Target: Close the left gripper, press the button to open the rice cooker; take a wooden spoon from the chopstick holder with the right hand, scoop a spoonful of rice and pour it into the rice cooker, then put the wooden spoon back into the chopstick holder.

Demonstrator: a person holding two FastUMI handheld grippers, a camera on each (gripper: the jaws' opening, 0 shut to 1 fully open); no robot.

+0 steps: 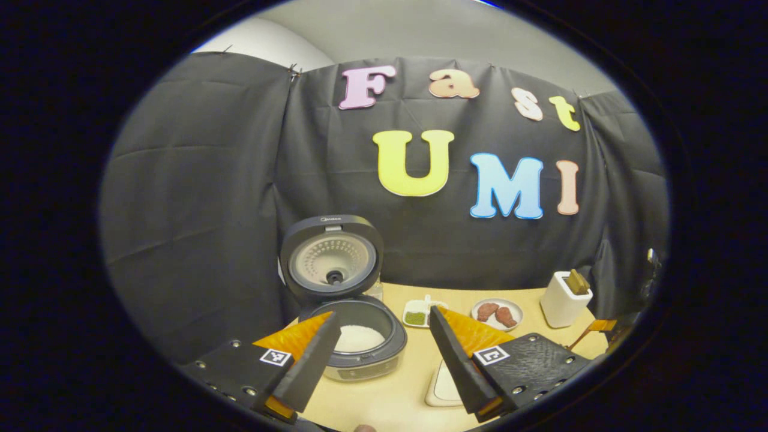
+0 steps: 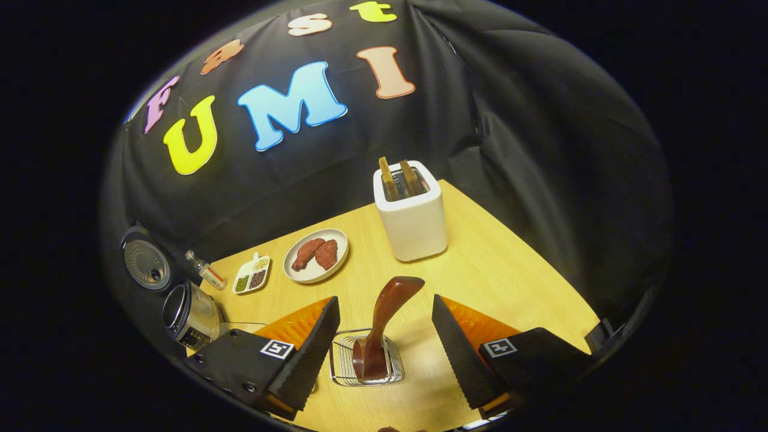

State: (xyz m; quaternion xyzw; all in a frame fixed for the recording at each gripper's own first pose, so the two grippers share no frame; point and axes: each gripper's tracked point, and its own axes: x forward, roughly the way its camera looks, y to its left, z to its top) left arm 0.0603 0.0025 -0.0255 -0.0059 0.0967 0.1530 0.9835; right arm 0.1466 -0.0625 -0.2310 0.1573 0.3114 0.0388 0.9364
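The dark round rice cooker [image 1: 351,336] stands at the far left of the wooden bench [image 2: 492,264] with its lid up and white rice inside — so the button press looks done. The brown wooden spoon [image 2: 384,327] stands in the wire chopstick holder [image 2: 366,358], between the wide-open fingers of the right gripper [image 2: 384,336], which grip nothing. The left gripper [image 1: 384,342] is open too, holding nothing — whether rice was already scooped, I cannot tell.
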